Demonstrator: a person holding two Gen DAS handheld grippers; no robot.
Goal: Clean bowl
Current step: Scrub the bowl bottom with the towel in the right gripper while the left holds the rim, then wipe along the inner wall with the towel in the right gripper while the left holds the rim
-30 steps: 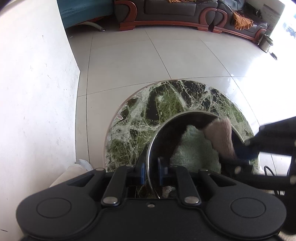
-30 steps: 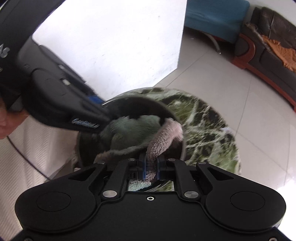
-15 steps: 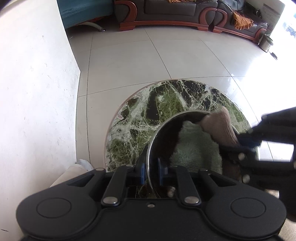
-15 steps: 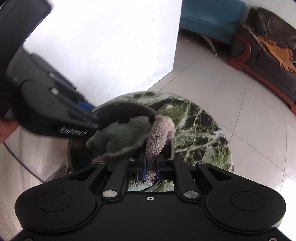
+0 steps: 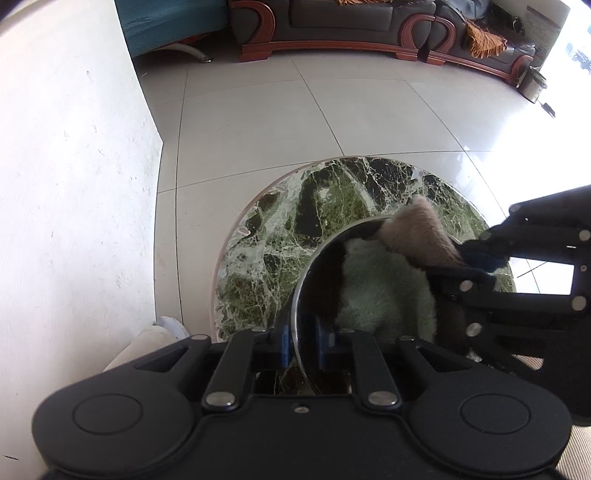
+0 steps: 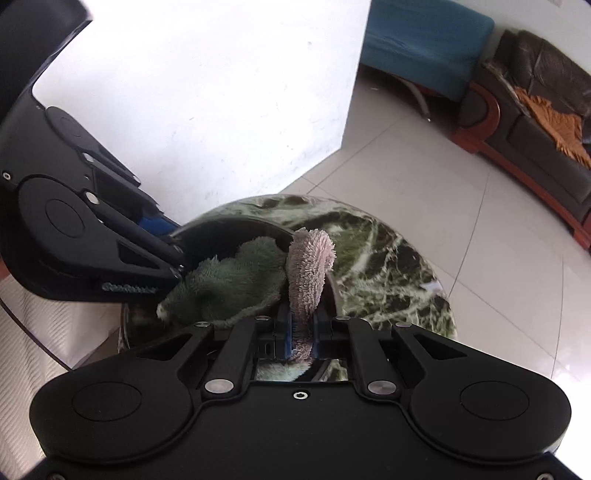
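1. Your L gripper (image 5: 303, 341) is clamped on the near rim of the steel bowl (image 5: 314, 266), one finger inside, one outside.
2. Bowl sits on the round green marble table (image 5: 295, 229), toward its near-right edge.
3. Your R gripper (image 6: 302, 332) is pinched tight on a fluffy cloth (image 6: 236, 284): pinkish side folded up, green side spread inside the bowl.
4. Beyond the table: tiled floor, dark sofa (image 5: 369, 22).

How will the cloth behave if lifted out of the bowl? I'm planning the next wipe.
Probably floppy: the cloth sags in folds inside the bowl, and its pink end droops past the right gripper. Likely light, being fluffy pile. The left gripper pinches the rim, so the bowl should stay put.
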